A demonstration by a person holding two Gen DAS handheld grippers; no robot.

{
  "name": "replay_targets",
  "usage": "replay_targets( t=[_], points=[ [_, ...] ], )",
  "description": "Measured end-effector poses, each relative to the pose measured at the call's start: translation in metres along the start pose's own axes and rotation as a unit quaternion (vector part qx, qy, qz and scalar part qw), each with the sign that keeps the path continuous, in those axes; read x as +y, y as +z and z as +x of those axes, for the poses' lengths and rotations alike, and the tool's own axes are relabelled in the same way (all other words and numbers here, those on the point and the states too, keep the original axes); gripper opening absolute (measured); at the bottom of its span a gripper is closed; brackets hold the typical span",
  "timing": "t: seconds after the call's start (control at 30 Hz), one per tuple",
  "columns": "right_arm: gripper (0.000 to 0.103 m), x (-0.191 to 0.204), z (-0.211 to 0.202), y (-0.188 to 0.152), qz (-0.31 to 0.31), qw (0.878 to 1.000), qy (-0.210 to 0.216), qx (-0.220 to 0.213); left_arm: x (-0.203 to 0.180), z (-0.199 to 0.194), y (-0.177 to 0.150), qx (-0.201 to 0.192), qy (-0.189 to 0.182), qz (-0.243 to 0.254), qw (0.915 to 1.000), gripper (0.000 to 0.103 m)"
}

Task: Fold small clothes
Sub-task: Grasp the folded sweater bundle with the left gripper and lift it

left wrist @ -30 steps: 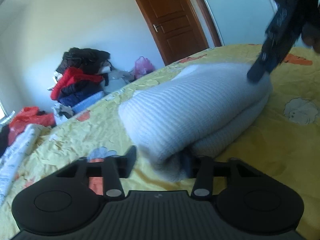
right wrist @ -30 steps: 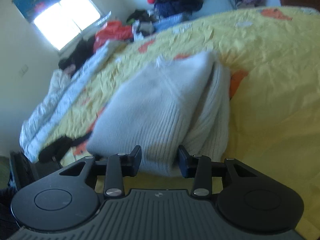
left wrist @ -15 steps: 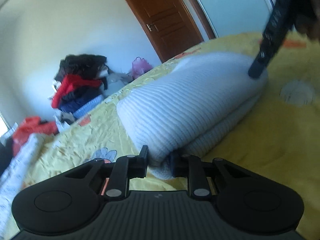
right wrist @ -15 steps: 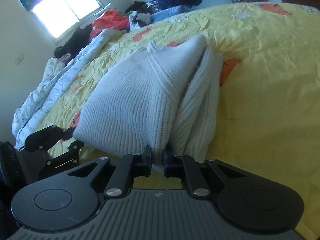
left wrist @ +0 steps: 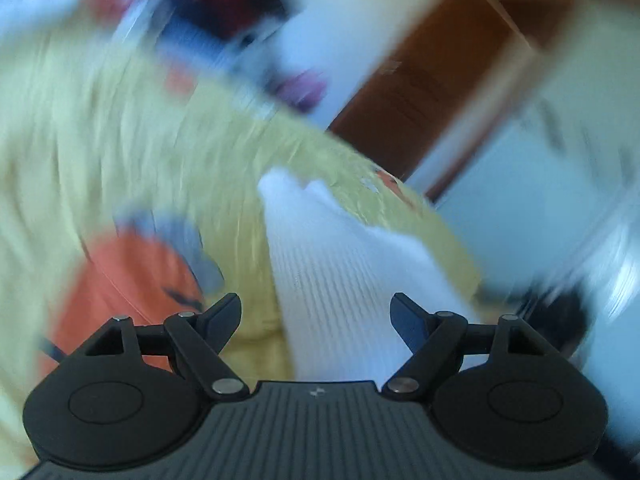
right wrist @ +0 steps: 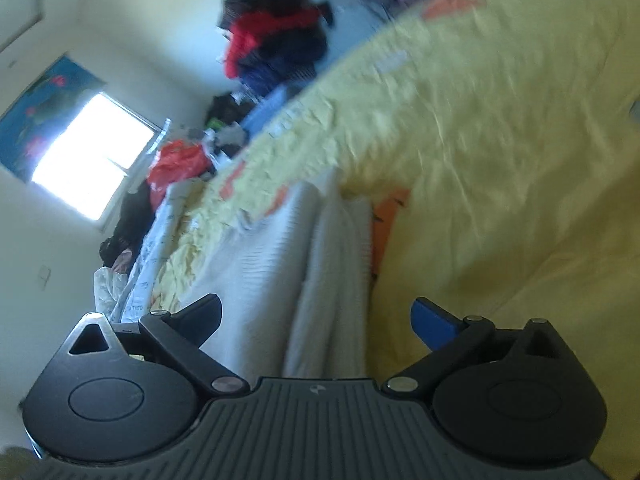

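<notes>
Gaping left claw [left wrist: 316,314] | sweater [left wrist: 340,280] edge between, untouched; right claw [right wrist: 316,318] likewise

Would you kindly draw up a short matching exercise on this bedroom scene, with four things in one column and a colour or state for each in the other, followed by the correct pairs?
Things:
1. folded sweater
2. bedspread
3. door
4. right gripper

Colours or states:
A. brown wood
B. jaws wide apart, just opened, touching nothing
C. white ribbed knit, lying on the bed
D. yellow with orange patches

Pairs: 1-C, 2-D, 3-A, 4-B
</notes>
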State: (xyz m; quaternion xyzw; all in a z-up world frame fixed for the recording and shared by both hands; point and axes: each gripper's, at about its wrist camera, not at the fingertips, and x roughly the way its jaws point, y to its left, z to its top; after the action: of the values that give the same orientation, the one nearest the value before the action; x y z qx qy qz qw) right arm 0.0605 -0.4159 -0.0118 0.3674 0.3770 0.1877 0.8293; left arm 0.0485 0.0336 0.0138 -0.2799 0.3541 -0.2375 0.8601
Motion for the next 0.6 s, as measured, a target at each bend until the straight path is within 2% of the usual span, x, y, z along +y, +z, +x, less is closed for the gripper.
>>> replay_targets(
  t=[0.07,0.13,0.2,0.3,0.33,0.37,0.43,0.47,0.53,0.6],
  points=[
    [0.099,-0.005,0.022,0.004,0.019,1.0,0.004,0.021,0.015,0.029,0.011,0.031,-0.023,-0.067,0.997,0.082],
    [0.098,-0.006,0.038,0.006,0.033,0.998,0.024,0.04,0.015,0.058,0.017,0.068,-0.034,-0.073,0.9945,0.082],
    [0.097,0.001,0.051,0.002,0.032,0.996,0.05,0.064,0.019,0.083,0.019,0.096,-0.054,-0.096,0.9892,0.088],
    [0.096,0.018,0.063,-0.003,-0.025,0.996,0.043,0.075,0.012,0.099,0.028,0.1,-0.052,-0.088,0.9897,0.089],
    [0.093,0.025,0.064,-0.007,-0.046,0.995,0.039,0.075,0.009,0.101,0.03,0.102,-0.049,-0.089,0.9896,0.088],
    [0.089,0.03,0.065,-0.009,-0.063,0.995,0.03,0.071,0.006,0.101,0.029,0.101,-0.044,-0.086,0.9901,0.081],
    [0.067,0.039,0.065,-0.014,-0.089,0.994,0.002,0.07,0.002,0.1,0.03,0.097,-0.03,-0.072,0.9922,0.069],
    [0.062,0.039,0.061,-0.013,-0.084,0.994,0.001,0.071,0.0,0.097,0.032,0.093,-0.028,-0.069,0.9928,0.061],
    [0.056,0.048,0.055,-0.014,-0.086,0.994,0.0,0.062,-0.003,0.087,0.033,0.086,-0.02,-0.054,0.9946,0.055],
    [0.054,0.062,0.052,-0.015,-0.093,0.995,0.004,0.049,-0.01,0.073,0.041,0.076,-0.012,-0.023,0.9968,0.054]
  ],
)
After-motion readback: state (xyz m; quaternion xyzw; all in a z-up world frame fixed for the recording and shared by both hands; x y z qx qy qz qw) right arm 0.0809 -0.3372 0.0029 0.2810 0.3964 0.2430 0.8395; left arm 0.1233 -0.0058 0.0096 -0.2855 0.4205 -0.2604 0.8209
